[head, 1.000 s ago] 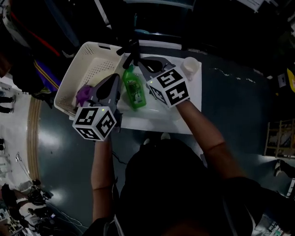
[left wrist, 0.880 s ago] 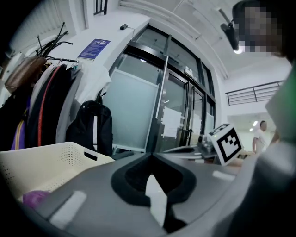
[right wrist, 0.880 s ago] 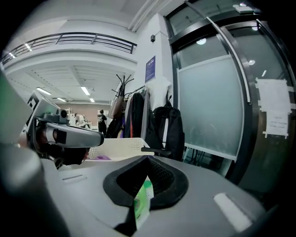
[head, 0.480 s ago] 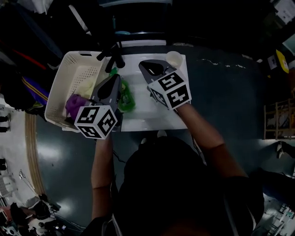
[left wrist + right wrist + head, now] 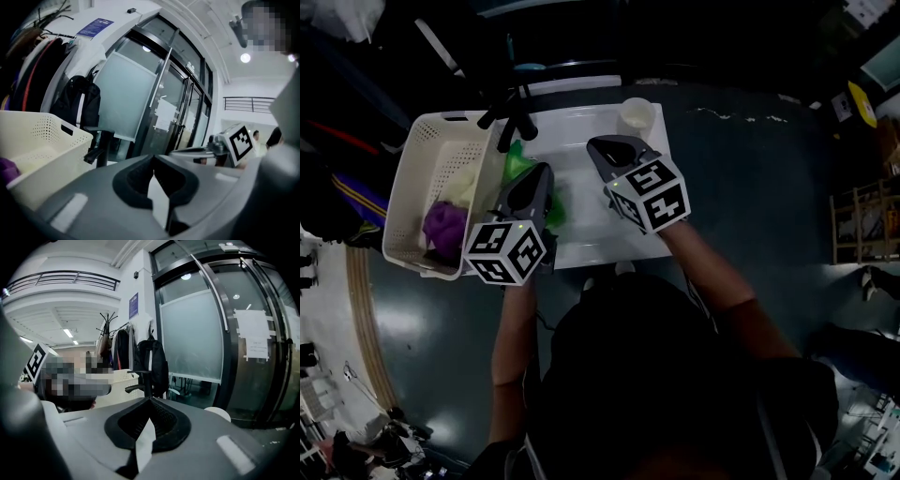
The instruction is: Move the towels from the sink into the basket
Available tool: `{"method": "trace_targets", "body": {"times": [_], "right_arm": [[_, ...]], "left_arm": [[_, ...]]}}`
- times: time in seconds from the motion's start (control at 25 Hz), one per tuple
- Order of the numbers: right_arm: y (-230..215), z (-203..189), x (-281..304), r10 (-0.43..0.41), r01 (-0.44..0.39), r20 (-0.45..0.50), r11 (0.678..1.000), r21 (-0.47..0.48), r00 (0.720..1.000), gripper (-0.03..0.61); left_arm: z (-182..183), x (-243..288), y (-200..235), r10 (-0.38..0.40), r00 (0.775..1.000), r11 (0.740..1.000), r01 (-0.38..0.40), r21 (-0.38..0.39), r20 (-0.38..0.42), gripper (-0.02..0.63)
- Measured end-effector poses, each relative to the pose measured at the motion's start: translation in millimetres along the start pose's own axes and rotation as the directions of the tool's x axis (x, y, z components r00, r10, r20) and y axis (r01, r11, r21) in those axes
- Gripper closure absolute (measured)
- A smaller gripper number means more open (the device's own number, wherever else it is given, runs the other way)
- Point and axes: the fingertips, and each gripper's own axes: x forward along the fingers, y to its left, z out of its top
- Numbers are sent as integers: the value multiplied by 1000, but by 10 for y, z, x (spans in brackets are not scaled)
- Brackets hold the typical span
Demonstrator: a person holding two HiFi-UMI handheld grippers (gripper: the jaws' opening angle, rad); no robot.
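Over the white sink [image 5: 609, 211], the left gripper [image 5: 541, 172] and right gripper [image 5: 605, 145] are both closed, empty. A crumpled green towel [image 5: 518, 161] lies at the sink's left, under the left gripper; a purple towel [image 5: 443, 225] sits in the basket [image 5: 408, 187].

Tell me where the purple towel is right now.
In the head view the purple towel lies inside the cream basket, next to a pale towel; the basket stands left of the white sink.
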Motion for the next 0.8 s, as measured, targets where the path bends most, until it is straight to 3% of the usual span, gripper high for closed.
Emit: {"method": "trace_targets", "body": {"times": [0.4, 0.8], "right_arm": [[86, -323, -45, 6, -5, -42, 1000, 21, 999, 581], [155, -440, -92, 24, -21, -34, 995, 100, 999, 581]], "left_arm": [[-214, 69, 4, 0, 999, 1000, -1, -15, -35, 607], [-363, 44, -44, 6, 999, 1000, -7, -23, -54, 607]]}}
